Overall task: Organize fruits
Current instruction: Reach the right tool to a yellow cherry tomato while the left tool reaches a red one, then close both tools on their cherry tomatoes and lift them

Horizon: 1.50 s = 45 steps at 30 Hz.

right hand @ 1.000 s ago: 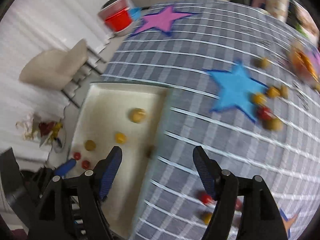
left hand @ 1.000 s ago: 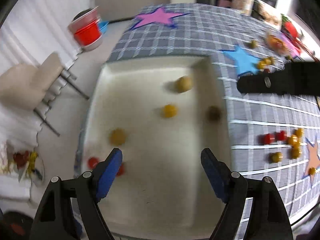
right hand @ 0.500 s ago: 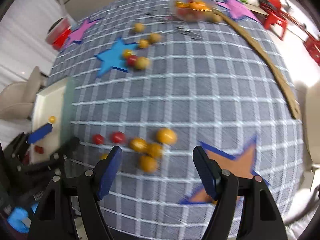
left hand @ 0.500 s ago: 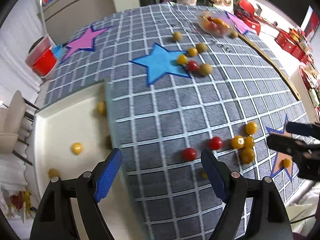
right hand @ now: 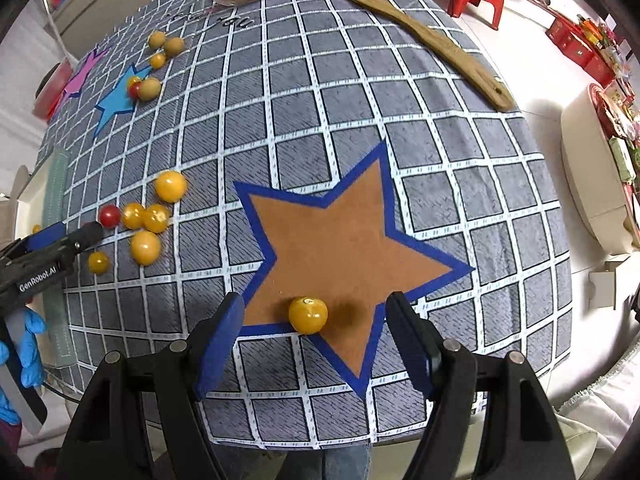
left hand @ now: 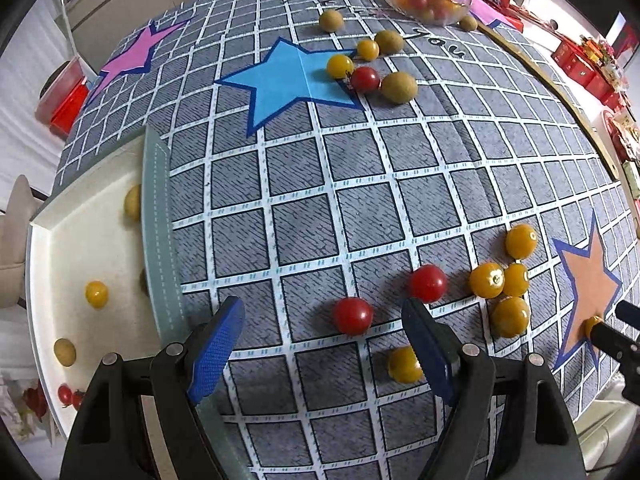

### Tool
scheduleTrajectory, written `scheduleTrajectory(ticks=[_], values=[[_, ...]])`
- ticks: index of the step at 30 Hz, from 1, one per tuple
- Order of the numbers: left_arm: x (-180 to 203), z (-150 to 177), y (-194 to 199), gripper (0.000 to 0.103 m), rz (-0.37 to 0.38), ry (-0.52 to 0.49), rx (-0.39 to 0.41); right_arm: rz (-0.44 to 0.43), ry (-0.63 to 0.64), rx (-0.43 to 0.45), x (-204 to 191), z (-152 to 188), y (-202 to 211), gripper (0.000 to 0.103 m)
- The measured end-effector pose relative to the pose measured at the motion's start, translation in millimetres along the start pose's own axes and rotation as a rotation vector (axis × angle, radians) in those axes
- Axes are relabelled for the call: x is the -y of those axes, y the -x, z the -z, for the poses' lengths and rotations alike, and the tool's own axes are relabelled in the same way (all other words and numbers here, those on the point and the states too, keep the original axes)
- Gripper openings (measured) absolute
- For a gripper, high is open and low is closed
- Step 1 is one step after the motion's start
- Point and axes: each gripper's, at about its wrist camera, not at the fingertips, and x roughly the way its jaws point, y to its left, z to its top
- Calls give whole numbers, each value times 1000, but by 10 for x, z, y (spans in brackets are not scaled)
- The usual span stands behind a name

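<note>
Left wrist view: a grey grid-patterned cloth [left hand: 360,168] with a blue star [left hand: 288,76] covers the tabletop; a white tray [left hand: 80,248] at its left edge holds several small fruits. The left tongs [left hand: 322,340] gape wide above a red tomato [left hand: 353,315].

Right wrist view: the right tongs [right hand: 314,338] stand wide, empty, over a yellow tomato [right hand: 308,314] on the brown star [right hand: 344,248]. The other tool reads "GenRobot.AI" [right hand: 38,278].

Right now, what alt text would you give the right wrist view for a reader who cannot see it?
The right gripper hangs open above a lone yellow tomato on an orange star sewn into a grey checked cloth. More yellow and red tomatoes cluster at left, beside the left gripper.
</note>
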Motion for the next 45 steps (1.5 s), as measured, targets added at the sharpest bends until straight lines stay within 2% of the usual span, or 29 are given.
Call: scheduleTrajectory(ticks=[2, 6, 7, 10, 14, 15, 16, 17, 19, 21, 27, 34, 40, 45], values=[[12, -16, -26, 82, -1, -1, -5, 3, 9, 4, -24, 22, -28, 73], [24, -18, -57, 79, 5, 11, -16, 12, 34, -14, -107, 71, -87, 57], [27, -16, -66, 73, 11, 13, -21, 18, 38, -26, -122, 92, -115, 55], [39, -17, -63, 72, 12, 14, -19, 44, 58, -18, -190, 135, -129, 53], [71, -16, -45, 56, 31, 28, -30, 61, 75, -19, -213, 171, -128, 43], [80, -11, -44, 53, 35, 28, -31, 60, 73, -19, -214, 175, -124, 35], [97, -4, -36, 44, 39, 26, -30, 59, 72, -21, -216, 178, -121, 26], [115, 1, -28, 32, 43, 21, -27, 55, 72, -23, -217, 173, -122, 23], [160, 7, -13, 20, 52, 9, -26, 49, 78, -30, -242, 175, -124, 22], [165, 11, 13, 20, 88, 17, -32, 16, 64, -35, -250, 178, -87, 22], [109, 44, 225, 20, 110, 32, -19, -61, 49, -31, -287, 42, 66, 22], [-90, 127, 494, 20, 99, 72, 7, -89, 100, -13, -542, -147, 237, 22], [-437, 276, 608, 20, 70, 142, 26, -111, 170, -1, -742, -246, 253, 22], [-776, 410, 660, 20, 42, 213, 31, -140, 258, 6, -1123, -343, 317, 22]])
